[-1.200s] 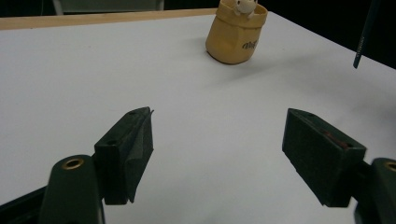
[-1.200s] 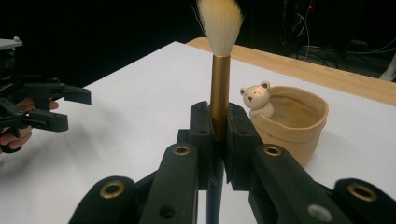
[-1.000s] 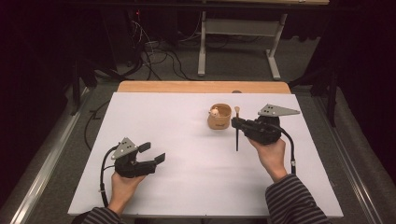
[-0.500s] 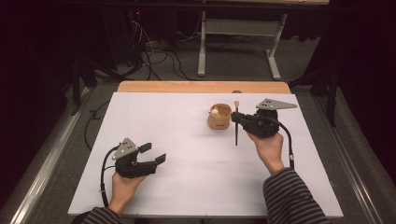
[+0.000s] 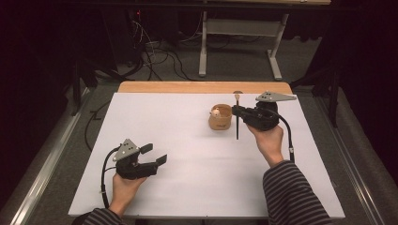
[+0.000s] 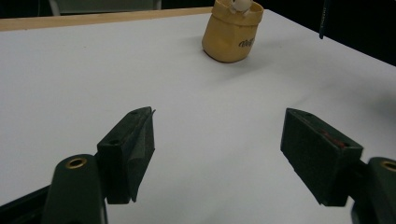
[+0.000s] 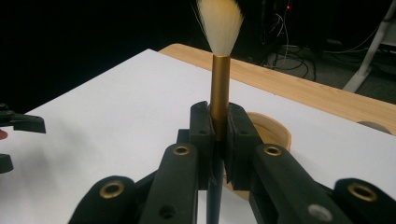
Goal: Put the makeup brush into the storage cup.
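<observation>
My right gripper (image 5: 237, 111) is shut on a brush (image 5: 237, 127) and holds it upright just right of a tan cup (image 5: 220, 118). In the right gripper view its jaws pinch the brush's gold ferrule (image 7: 219, 86), with the white bristles pointing up and the dark handle hanging below; my right gripper (image 7: 219, 135) stands in front of the cup's rim (image 7: 276, 133). My left gripper (image 5: 154, 155) rests near the table's front left, open with nothing between its jaws. In the left gripper view, the left gripper (image 6: 217, 154) faces the cup (image 6: 231, 35), which has a small whitish thing at its rim.
The white table top (image 5: 187, 159) has a wooden strip (image 5: 202, 87) along its far edge. Beyond it are a dark floor, cables and the legs of another desk (image 5: 202, 51). Striped sleeves come in from the bottom.
My right hand has carried the brush a little toward the far edge, staying beside the cup. The left gripper has not moved.
</observation>
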`<state>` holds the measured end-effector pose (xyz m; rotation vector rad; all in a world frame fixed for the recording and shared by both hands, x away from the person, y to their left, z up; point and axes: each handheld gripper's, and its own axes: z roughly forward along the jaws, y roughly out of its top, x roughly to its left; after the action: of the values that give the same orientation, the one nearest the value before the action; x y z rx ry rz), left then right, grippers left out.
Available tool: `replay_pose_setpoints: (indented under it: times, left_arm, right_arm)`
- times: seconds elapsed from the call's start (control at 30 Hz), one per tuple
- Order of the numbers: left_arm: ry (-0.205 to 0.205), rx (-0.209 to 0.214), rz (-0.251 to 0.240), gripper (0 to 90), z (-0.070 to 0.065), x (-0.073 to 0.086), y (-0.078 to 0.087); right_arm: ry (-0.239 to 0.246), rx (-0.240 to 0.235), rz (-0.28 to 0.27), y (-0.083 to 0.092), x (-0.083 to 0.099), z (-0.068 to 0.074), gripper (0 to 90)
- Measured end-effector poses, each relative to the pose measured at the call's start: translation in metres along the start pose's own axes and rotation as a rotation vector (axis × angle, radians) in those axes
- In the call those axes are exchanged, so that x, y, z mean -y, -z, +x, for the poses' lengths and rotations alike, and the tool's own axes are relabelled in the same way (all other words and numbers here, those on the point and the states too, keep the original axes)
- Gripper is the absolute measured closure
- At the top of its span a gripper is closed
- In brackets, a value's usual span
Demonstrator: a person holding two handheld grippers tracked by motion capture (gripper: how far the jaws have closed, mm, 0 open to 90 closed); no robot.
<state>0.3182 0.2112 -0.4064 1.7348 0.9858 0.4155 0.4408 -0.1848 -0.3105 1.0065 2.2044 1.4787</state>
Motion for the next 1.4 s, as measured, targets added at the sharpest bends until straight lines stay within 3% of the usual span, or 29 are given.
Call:
replay_pose_setpoints:
  times: [0.8, 1.4]
  left_arm:
    - [0.006, 0.003, -0.005, 26.5, 0.002, 0.000, 0.001]
    - [0.003, 0.006, 0.006, 26.1, 0.001, 0.000, 0.001]
  right_arm:
    - [0.015, 0.029, 0.006, -0.029, -0.030, -0.009, 85.4]
    - [-0.019, 0.088, -0.019, -0.041, -0.040, -0.023, 85.2]
